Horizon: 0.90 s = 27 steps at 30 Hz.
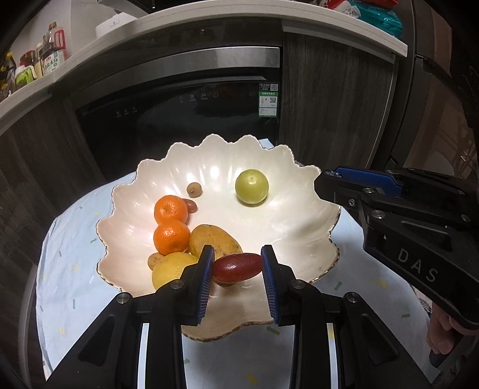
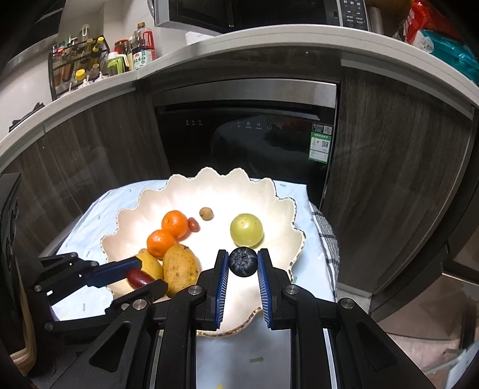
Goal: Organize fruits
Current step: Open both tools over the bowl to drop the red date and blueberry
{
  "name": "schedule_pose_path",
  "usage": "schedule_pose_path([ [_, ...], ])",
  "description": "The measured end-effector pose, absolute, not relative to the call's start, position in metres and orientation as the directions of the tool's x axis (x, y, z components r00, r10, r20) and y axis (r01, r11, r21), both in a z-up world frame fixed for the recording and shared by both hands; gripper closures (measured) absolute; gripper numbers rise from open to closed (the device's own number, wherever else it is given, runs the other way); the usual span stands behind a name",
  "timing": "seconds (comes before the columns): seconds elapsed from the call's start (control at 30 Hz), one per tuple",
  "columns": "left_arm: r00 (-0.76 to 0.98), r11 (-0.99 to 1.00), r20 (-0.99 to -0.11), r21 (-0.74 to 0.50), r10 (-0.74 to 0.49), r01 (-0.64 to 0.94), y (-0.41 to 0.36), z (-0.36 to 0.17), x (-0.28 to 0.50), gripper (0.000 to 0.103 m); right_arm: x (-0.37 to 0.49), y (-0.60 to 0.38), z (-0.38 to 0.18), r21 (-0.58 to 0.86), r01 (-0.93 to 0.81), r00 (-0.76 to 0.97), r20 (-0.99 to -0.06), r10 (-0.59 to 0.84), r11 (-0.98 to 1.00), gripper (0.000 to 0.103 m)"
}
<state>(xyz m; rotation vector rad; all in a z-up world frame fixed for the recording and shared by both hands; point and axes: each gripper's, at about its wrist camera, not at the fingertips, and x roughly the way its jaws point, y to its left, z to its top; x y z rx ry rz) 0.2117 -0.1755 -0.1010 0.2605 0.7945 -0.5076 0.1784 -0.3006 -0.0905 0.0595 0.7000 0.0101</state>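
Two fruits held over the scalloped bowl point(image 1: 299, 185).
Our left gripper point(image 1: 238, 266) jaws pinch a red date point(image 1: 238, 267) at lower centre; our right gripper point(image 2: 243, 262) jaws pinch a dark blueberry point(image 2: 243, 261) at centre.

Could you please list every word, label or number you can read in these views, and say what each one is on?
"DAS": on the side of the right gripper body.
Green sticker with QR codes on the dishwasher door: too small to read.
Dishwasher control icons: too small.
Sauce bottle label on the counter: blurred.
Microwave keypad: blurred.
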Motion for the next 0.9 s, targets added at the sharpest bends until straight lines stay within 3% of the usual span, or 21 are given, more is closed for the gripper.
schedule_pose_path([
  [0.13, 0.583, 0.851, -0.741, 0.028, -0.334, 0.524, -0.175, -0.104, 0.214, 0.068, 0.185, -0.301, -0.095, 0.067, 0.005, 0.753, -0.657, 0.040, 0.998, 0.082],
  [0.27, 0.587, 0.857, -0.740, 0.028, -0.328, 0.514, -0.173, -0.105, 0.215, 0.054, 0.187, -0.301, -0.098, 0.062, 0.008, 0.750, -0.660, 0.035, 0.998, 0.080],
  [0.4, 0.591, 0.863, -0.740, 0.029, -0.321, 0.505, -0.170, -0.105, 0.215, 0.048, 0.185, -0.301, -0.096, 0.059, 0.023, 0.758, -0.652, 0.021, 0.998, 0.059],
  [0.5, 0.597, 0.867, -0.738, 0.032, -0.316, 0.498, -0.169, -0.103, 0.214, 0.043, 0.181, -0.301, -0.094, 0.058, 0.033, 0.767, -0.641, 0.013, 0.998, 0.048],
  [0.63, 0.610, 0.874, -0.731, 0.039, -0.305, 0.484, -0.166, -0.100, 0.212, 0.033, 0.177, -0.301, -0.090, 0.059, 0.039, 0.775, -0.632, 0.007, 0.997, 0.044],
  [0.9, 0.627, 0.883, -0.720, 0.042, -0.299, 0.468, -0.161, -0.092, 0.207, 0.028, 0.169, -0.301, -0.081, 0.056, 0.054, 0.788, -0.615, -0.008, 0.997, 0.044],
])
